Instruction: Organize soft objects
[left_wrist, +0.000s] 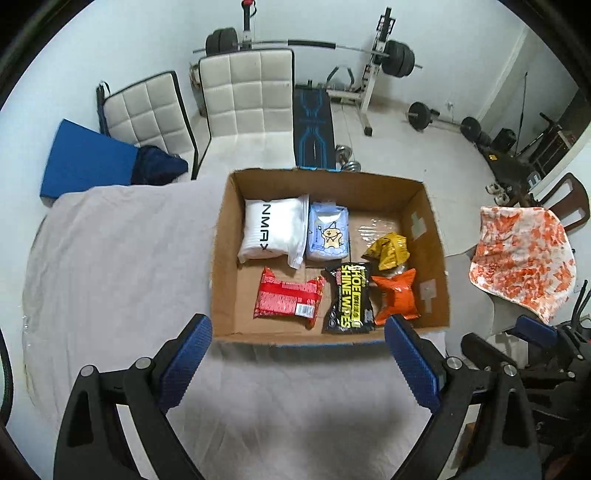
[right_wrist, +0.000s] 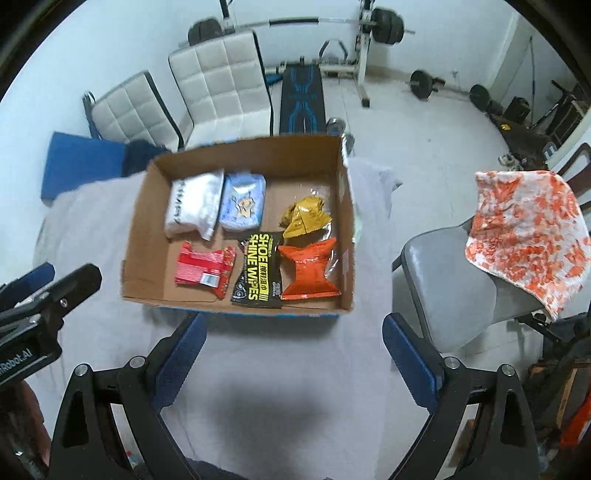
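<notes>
An open cardboard box (left_wrist: 430, 236) (right_wrist: 140, 218) stands on a grey-covered table. Inside lie a white pouch (left_wrist: 271, 230) (right_wrist: 192, 206), a light blue tissue pack (left_wrist: 327, 232) (right_wrist: 242, 205), a red packet (left_wrist: 286, 299) (right_wrist: 201, 271), a black shoe-wipes pack (left_wrist: 347, 299) (right_wrist: 256, 271), an orange bag (left_wrist: 397, 299) (right_wrist: 308, 271) and a yellow bag (left_wrist: 388, 249) (right_wrist: 304, 218). My left gripper (left_wrist: 297, 332) is open and empty, just short of the box's near wall. My right gripper (right_wrist: 293, 330) is open and empty, also in front of the box.
A grey chair (right_wrist: 450, 288) with an orange-and-white blanket (left_wrist: 524, 254) (right_wrist: 528, 232) stands to the right. White padded chairs (left_wrist: 247, 92), a blue mat (left_wrist: 85, 158) and a weight bench with barbell (left_wrist: 314, 122) stand behind the table. The left gripper's body (right_wrist: 44, 295) shows in the right wrist view.
</notes>
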